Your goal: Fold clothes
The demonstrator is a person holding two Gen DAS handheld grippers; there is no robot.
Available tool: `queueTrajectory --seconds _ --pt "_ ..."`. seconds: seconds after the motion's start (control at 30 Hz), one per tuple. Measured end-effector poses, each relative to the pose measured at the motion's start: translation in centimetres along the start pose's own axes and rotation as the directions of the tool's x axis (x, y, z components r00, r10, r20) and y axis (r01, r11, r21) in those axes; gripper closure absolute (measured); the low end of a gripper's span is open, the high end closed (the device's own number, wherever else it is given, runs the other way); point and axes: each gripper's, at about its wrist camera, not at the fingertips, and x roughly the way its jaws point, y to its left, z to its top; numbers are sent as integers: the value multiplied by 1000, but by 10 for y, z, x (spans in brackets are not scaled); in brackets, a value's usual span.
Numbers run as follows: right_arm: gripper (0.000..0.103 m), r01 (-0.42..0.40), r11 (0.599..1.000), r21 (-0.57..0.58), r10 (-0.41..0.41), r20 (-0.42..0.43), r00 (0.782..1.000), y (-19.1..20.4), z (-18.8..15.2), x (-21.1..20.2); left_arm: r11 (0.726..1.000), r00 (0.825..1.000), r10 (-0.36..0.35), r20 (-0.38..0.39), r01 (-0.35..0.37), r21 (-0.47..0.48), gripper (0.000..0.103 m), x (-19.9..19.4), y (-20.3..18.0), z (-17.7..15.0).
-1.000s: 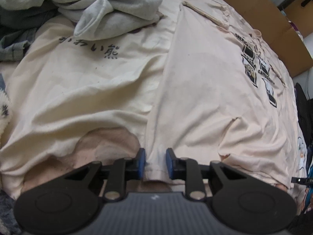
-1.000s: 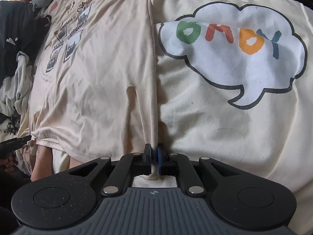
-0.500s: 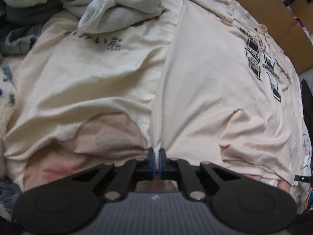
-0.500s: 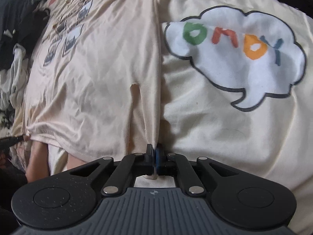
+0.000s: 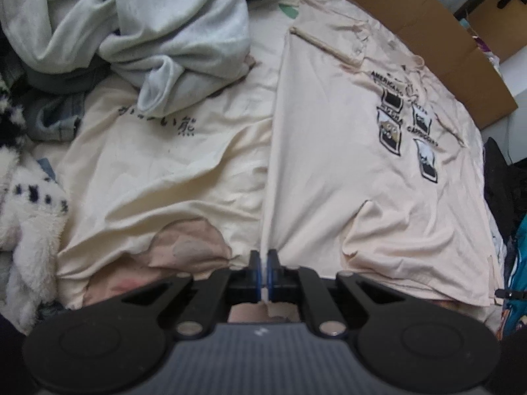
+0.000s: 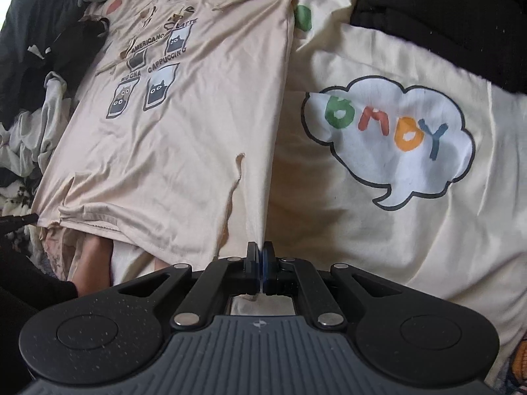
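Left gripper (image 5: 263, 271) has clamped onto the beige T-shirt (image 5: 329, 171) hem — previously open.

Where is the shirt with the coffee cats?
The peach cat shirt lies flat at the left of the right wrist view, beside the cream cloth with the cloud print; the right gripper pinches its hem.

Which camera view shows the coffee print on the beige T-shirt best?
The right wrist view: the coffee print faces the camera there, and the words AMERICANO, MOCHA and CAPPUCCINO and the cat cups are readable. In the left wrist view the print sits far right, skewed and blurred, with only part of the lettering legible.
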Motion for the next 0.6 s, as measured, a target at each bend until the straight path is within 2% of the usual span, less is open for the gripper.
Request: queueTrajectory --seconds 0.33,0.6 --pt "103 19 1000 -8 -19 -19 1000 1 -1 -23 1000 1000 -15 -23 16 13 101 -19 -5 -15" --pt "103 39 999 -9 -40 -48 998 2 -21 -41 1000 998 -28 -58 28 7 101 -35 -7 -37"
